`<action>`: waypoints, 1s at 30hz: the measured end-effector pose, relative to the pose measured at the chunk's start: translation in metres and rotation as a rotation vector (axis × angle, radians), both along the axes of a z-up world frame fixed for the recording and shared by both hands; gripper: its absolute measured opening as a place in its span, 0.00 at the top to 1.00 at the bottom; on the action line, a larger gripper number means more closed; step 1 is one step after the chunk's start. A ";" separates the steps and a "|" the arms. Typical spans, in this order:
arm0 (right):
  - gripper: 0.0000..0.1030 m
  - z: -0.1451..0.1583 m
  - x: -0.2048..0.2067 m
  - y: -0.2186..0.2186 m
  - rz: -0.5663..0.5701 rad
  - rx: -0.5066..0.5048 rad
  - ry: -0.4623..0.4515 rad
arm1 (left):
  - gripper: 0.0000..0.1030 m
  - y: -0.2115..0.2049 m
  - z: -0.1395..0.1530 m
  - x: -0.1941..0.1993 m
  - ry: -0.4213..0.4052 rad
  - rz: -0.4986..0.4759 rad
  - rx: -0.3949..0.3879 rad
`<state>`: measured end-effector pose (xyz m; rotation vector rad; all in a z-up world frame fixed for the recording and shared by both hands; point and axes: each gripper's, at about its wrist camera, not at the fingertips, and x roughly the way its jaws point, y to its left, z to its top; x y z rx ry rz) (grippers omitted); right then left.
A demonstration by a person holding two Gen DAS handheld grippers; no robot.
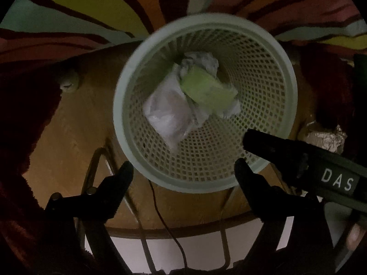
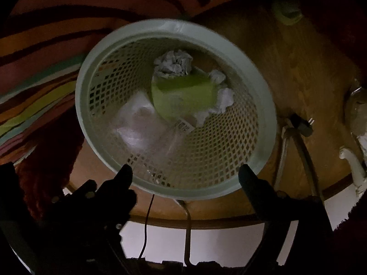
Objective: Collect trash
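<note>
Step in hand: dropping trash into the basket, judged near complete. The left gripper and right gripper both hang over the near rim, fingers spread wide, nothing between them. The trash lies inside the basket: a green wrapper on top, a clear plastic bag beside it, crumpled white paper behind.

Materials: the basket is round, pale plastic, with lattice walls and a smooth solid rim. The wrapper looks soft and folded; the bag thin and limp. The basket stands on a wooden counter, against a striped cloth.

Next move, as judged: seek any remaining litter. A crumpled foil lump sits near the basket and may qualify; a light pinch should hold it.
</note>
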<state>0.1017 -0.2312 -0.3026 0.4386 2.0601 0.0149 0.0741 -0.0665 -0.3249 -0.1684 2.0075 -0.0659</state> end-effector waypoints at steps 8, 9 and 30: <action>0.13 0.027 0.006 -0.001 -0.005 -0.005 -0.112 | 0.15 0.006 0.030 0.006 -0.126 0.019 0.024; 0.13 0.033 0.007 0.001 0.000 -0.007 -0.135 | 0.15 0.006 0.036 0.006 -0.150 0.018 0.026; 0.13 0.205 -0.002 -0.005 0.161 -0.074 -0.783 | 0.15 0.019 0.192 0.003 -0.664 -0.018 0.078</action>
